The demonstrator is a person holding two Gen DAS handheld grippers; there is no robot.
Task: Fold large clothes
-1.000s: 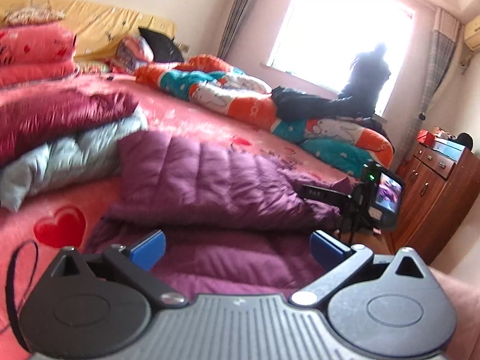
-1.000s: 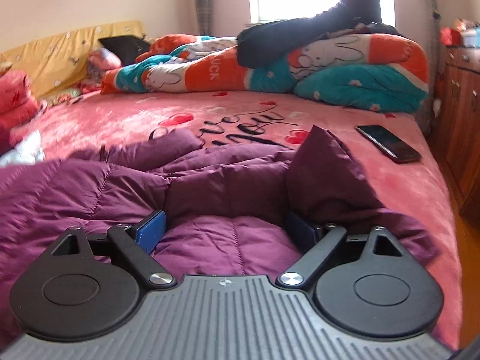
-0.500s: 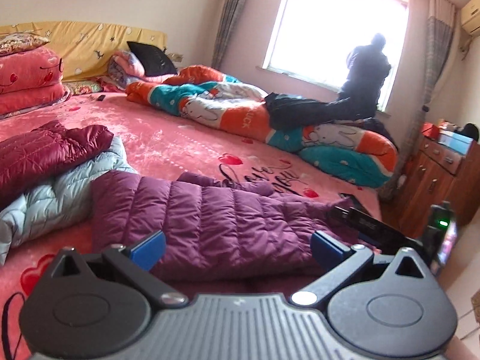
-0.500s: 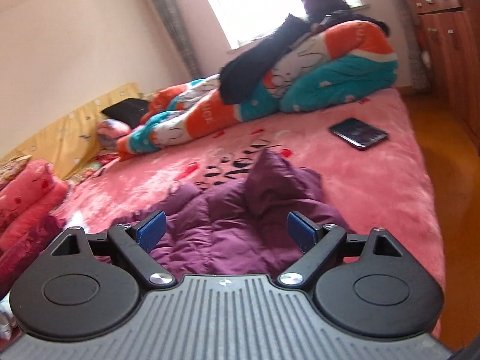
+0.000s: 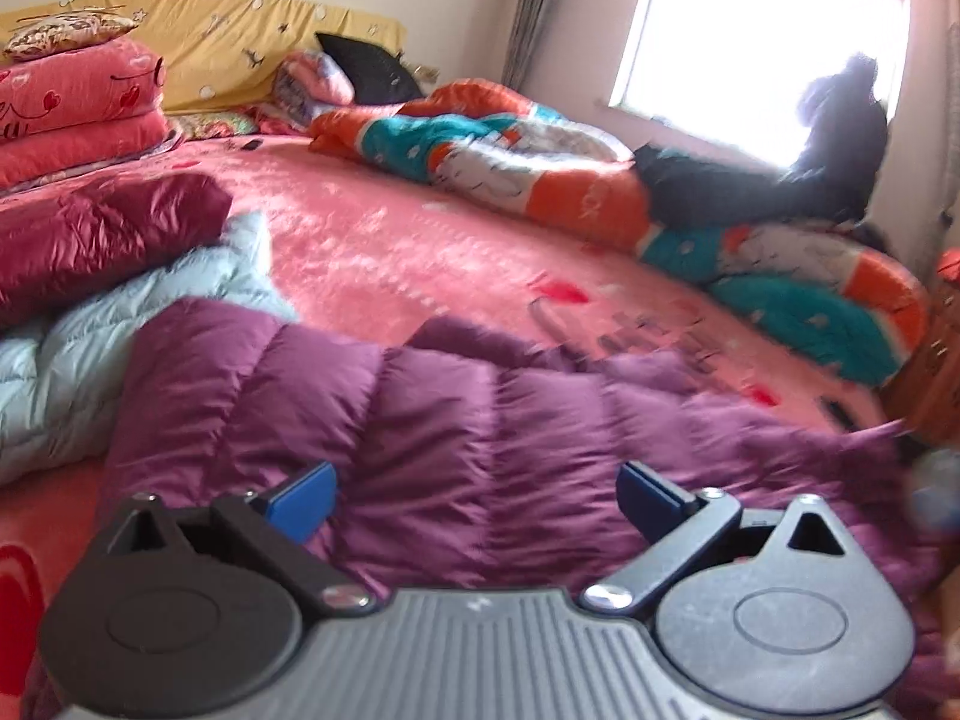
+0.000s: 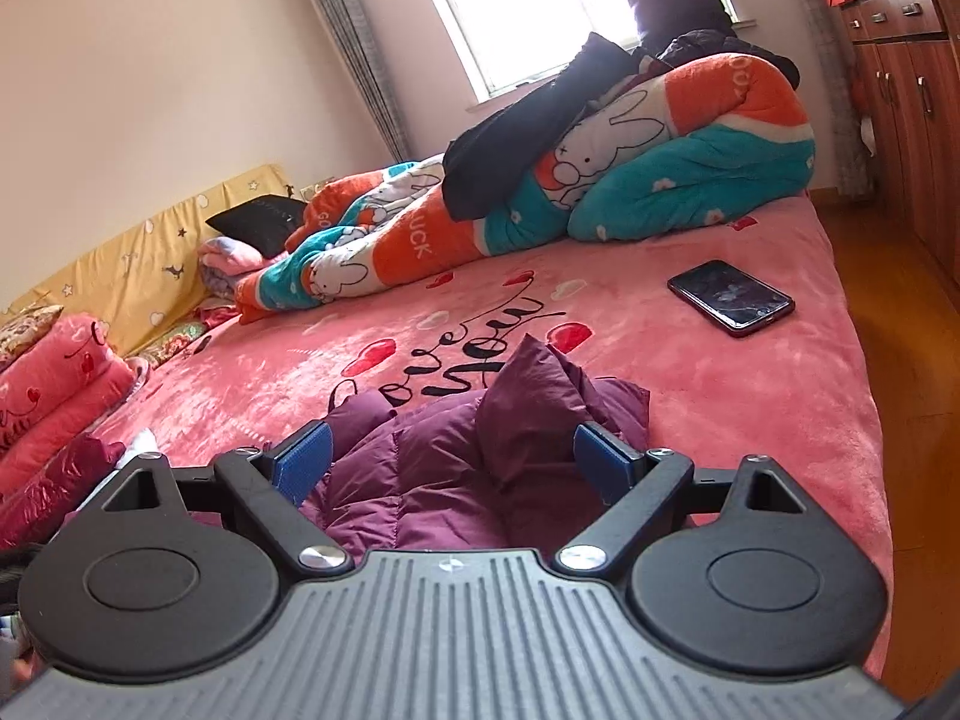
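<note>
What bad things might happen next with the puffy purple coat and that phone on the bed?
The purple coat is puffy, and both the left gripper and the right gripper are open, so its fold may spring back. The phone lies near the edge of the bed; dragging the coat that way might knock it off.

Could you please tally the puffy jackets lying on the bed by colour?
Purple jacket: 1
Maroon jacket: 1
Light blue jacket: 1
Total: 3
</note>
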